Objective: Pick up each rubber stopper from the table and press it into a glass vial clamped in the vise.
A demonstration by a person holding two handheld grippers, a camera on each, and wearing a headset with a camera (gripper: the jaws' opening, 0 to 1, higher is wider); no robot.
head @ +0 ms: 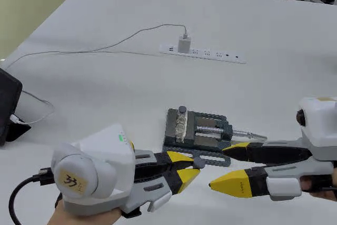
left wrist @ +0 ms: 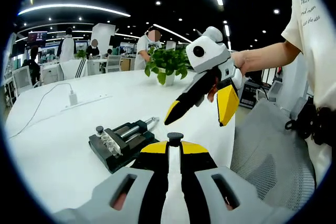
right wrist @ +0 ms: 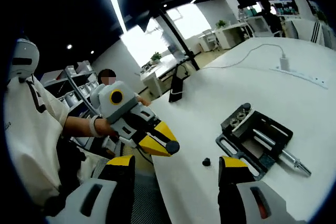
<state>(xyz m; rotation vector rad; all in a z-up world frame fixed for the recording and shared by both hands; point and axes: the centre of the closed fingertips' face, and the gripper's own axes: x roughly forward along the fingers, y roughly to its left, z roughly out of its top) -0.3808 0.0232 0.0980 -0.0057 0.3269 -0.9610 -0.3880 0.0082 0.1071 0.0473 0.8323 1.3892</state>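
At the lower left of the head view we see the left gripper (head: pixel 192 165) with its yellow-tipped jaws brought together on a dark rubber stopper (left wrist: pixel 175 139), held off the white table (head: pixel 105 88) just beside the near edge of the vise (head: pixel 205 135). The right gripper (head: pixel 216 167) comes in from the lower right with its jaws well apart and nothing between them. Mid-frame, the vise clamps a glass vial (head: pixel 181 125) upright with a dark cap (head: pixel 182 110) on it, and in the right gripper view we spot a second stopper (right wrist: pixel 206 161) lying on the table near the vise.
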